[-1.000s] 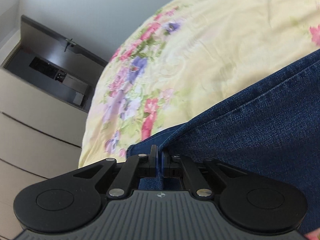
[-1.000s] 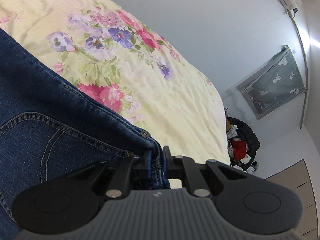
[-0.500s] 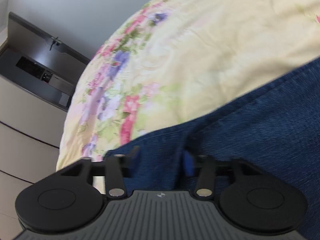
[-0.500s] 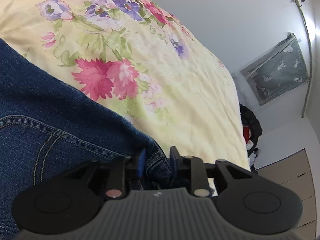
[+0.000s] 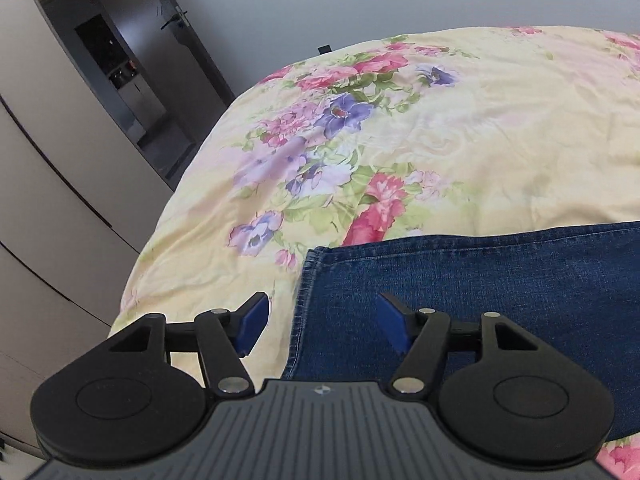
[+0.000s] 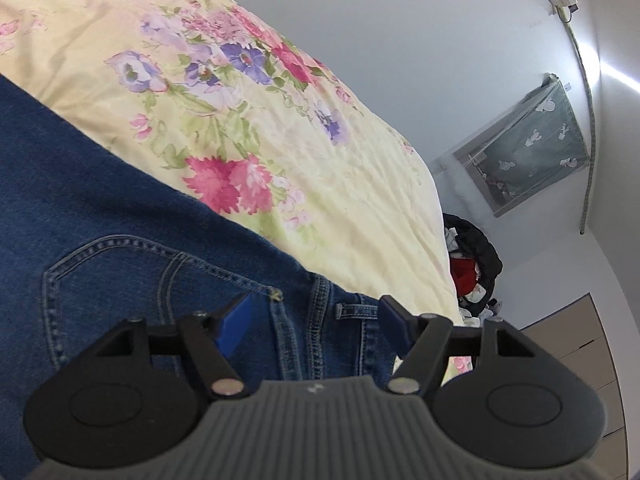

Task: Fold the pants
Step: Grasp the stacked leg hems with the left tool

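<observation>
Dark blue jeans lie flat on a yellow floral bedspread. In the left wrist view the hem end of the jeans point(image 5: 460, 280) lies under my left gripper point(image 5: 322, 316), which is open and holds nothing, its blue pads point(image 5: 252, 322) straddling the hem edge. In the right wrist view the waistband end with a back pocket and belt loop point(image 6: 160, 240) lies under my right gripper point(image 6: 316, 318), which is open and empty just above the denim.
The bedspread point(image 5: 440, 128) stretches beyond the jeans. Grey wardrobe doors and a dark doorway point(image 5: 120, 72) stand left of the bed. A pile of dark and red clothes point(image 6: 472, 268) sits past the bed's right edge, with a curtained window point(image 6: 528, 148) behind.
Both grippers were shut on the jeans' edges a second ago. They have opened, let go of the denim and pulled back a little; the jeans now lie flat.
</observation>
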Available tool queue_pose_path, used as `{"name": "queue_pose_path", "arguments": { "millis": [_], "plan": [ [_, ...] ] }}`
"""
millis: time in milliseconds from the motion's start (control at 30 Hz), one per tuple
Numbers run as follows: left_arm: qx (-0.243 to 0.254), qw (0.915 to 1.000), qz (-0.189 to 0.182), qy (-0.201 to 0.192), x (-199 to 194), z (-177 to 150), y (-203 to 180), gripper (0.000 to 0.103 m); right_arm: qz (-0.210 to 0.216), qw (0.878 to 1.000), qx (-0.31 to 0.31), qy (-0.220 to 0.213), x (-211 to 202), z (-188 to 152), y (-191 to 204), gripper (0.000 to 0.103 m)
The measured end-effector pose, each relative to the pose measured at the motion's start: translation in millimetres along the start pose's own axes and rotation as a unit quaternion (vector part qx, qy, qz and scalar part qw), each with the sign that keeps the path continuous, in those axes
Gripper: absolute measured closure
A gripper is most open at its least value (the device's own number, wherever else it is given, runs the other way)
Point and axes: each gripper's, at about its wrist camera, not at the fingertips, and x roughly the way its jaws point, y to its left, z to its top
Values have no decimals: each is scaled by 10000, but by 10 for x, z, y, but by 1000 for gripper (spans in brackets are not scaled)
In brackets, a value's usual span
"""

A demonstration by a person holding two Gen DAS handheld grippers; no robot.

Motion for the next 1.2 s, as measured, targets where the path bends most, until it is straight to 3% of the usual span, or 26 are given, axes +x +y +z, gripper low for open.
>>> {"name": "queue_pose_path", "arguments": {
  "millis": [100,167,267,333,400,633,800,867,900,967,1133,1200],
  "plan": [
    [-147,9997,-162,102,32,-173,83,44,173,9998,15,93,-144,-90,90,38],
    [-342,9985,-366,205,63,-301,131,62,292,9993,148,175,-244,-176,115,38],
    [-467,9973,-510,241,48,-500,150,63,541,9959,662,311,-411,-324,87,43],
    [-357,9975,-578,205,-5,-602,110,63,754,9897,1133,450,-548,-436,75,55],
    [-193,9977,-644,121,-74,-677,52,64,967,9826,1497,515,-719,-548,111,60],
    [-28,9976,-693,86,-193,-823,-21,63,1886,9565,2146,589,-1407,-901,546,63],
    [20,9975,-688,136,-272,-904,-33,63,2185,9452,2291,792,-1451,-923,942,66],
    [-20,9972,-732,117,-332,-925,-8,63,2062,9455,2388,805,-1397,-912,1022,72],
    [-57,9971,-746,104,-364,-938,16,63,1940,9487,2366,801,-1377,-907,1042,88],
    [-198,9967,-788,68,-411,-961,97,63,1900,9494,2319,940,-1339,-909,1033,98],
    [-753,9924,-970,7,-352,-901,403,63,2108,9507,1952,1170,-1348,-899,957,99],
    [-993,9894,-1056,-77,-288,-803,515,63,2104,9536,1811,1164,-1406,-882,901,90]
  ]
}}
